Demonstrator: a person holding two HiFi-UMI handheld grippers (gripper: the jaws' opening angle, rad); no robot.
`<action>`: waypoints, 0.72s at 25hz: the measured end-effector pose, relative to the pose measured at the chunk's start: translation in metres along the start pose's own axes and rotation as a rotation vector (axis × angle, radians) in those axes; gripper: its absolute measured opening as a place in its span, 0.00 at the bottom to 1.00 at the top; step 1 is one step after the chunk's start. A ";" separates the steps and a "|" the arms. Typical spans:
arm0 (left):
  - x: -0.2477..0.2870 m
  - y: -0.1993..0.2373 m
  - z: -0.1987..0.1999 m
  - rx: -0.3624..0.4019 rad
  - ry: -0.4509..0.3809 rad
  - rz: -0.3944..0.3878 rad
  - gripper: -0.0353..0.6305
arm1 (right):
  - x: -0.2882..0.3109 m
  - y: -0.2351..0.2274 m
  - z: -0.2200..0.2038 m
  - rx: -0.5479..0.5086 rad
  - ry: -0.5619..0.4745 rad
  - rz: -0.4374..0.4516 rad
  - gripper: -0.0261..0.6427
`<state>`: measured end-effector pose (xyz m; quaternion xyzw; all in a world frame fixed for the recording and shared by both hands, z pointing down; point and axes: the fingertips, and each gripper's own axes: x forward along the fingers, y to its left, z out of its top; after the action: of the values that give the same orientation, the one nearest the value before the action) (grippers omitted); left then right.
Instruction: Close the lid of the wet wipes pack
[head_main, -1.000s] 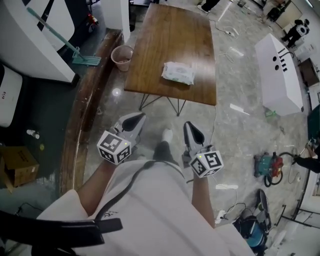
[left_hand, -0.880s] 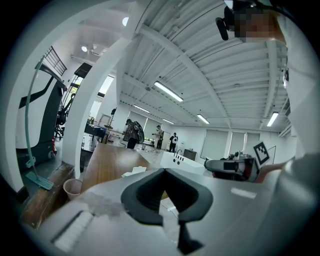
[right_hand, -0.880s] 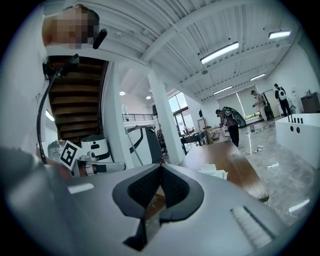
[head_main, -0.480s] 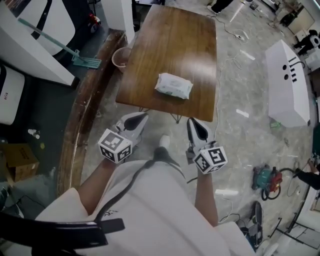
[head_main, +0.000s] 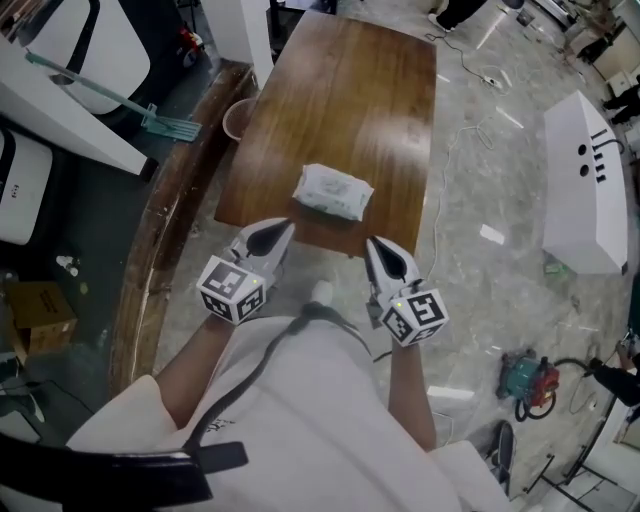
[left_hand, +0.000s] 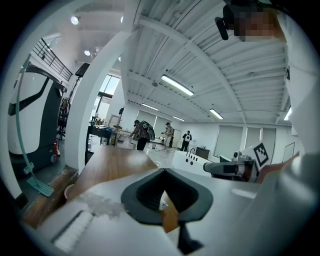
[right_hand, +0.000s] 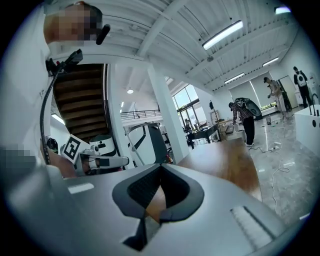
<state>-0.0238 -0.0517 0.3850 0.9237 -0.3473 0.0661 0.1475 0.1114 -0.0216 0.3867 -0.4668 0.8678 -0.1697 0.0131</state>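
The left gripper (head_main: 274, 236) has its jaws pressed together with nothing between them. The right gripper (head_main: 379, 252) is the same, jaws together and empty. Both are held out side by side in front of the person's body, well apart from each other, pointing nearly level toward the near end of a wooden table (head_main: 345, 90). Neither touches anything.

Just beyond their tips, the pack of wet wipes (head_main: 333, 192) lies flat on the table near its near edge, roughly in line with the gap between the two grippers. It is too small in the head view to tell whether its lid is up or down.

A pale bucket (head_main: 237, 118) stands on the floor beside the table's left edge. A long white cabinet (head_main: 588, 195) sits well off to the right.
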 end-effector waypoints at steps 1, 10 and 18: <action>0.007 0.000 0.001 -0.002 -0.001 0.002 0.05 | 0.002 -0.006 0.001 0.000 0.006 0.009 0.05; 0.060 0.007 0.006 -0.005 -0.001 0.036 0.06 | 0.023 -0.061 0.009 -0.019 0.053 0.083 0.05; 0.073 0.019 0.005 -0.023 0.022 0.070 0.06 | 0.042 -0.081 0.007 -0.004 0.074 0.111 0.05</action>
<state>0.0185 -0.1118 0.4007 0.9085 -0.3783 0.0773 0.1595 0.1544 -0.0988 0.4102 -0.4113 0.8927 -0.1839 -0.0104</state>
